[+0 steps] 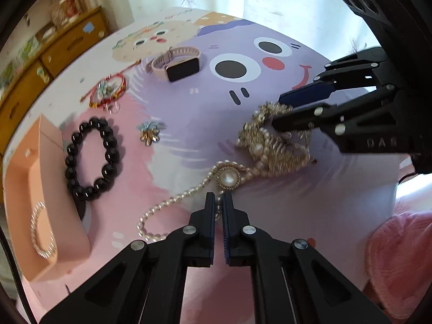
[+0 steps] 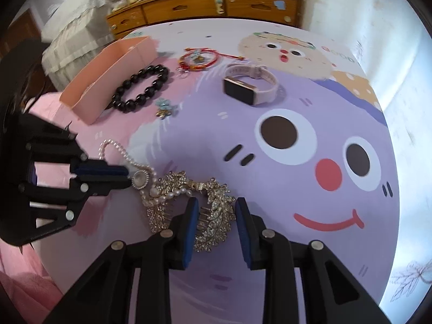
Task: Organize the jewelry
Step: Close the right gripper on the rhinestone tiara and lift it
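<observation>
Lower centre of frame: left gripper [image 1: 219,202] pinching pearl necklace [image 1: 186,197]; right gripper [image 2: 216,210] spread, straddling rhinestone hair comb [image 2: 213,216].

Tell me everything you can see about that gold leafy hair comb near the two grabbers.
The hair comb looks like gold-toned metal shaped into leaves and set with small sparkling stones, with a row of thin teeth underneath. It lies on the cartoon-printed mat. A pearl necklace with a round pearl pendant is draped over and tangled with it. The right gripper is open, its fingers straddling the comb. The left gripper is closed on the pearl strand beside the pendant.
</observation>
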`<state>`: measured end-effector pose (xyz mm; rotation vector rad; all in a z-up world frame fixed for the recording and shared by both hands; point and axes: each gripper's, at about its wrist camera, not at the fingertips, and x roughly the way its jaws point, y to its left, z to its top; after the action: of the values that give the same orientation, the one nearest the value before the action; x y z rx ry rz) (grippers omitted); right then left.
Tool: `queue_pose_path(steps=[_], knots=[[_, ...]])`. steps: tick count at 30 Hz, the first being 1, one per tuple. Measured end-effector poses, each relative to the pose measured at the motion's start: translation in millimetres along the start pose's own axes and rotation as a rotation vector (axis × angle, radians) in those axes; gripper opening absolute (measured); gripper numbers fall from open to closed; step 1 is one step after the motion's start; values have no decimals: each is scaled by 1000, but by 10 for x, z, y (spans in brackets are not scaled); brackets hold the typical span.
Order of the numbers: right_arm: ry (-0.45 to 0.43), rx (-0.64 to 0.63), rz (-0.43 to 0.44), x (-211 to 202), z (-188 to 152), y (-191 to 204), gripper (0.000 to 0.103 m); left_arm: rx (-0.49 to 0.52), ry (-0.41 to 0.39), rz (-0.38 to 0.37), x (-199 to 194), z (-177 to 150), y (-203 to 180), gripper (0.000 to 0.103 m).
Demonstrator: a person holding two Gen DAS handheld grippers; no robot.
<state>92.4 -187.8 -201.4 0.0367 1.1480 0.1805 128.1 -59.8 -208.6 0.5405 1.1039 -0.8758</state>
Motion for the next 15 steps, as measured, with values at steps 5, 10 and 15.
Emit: queue_pose_path(steps=[5, 10, 15], knots=[[-34, 35, -15, -104, 46, -160, 27, -52, 31, -27, -32, -62, -11, 2], [-52, 53, -14, -187, 86, -225, 27, -101, 35, -53, -129, -106, -25, 2], [-67, 62, -19, -250, 97, -226, 5, -155, 4, -64, -312, -66, 52, 2]])
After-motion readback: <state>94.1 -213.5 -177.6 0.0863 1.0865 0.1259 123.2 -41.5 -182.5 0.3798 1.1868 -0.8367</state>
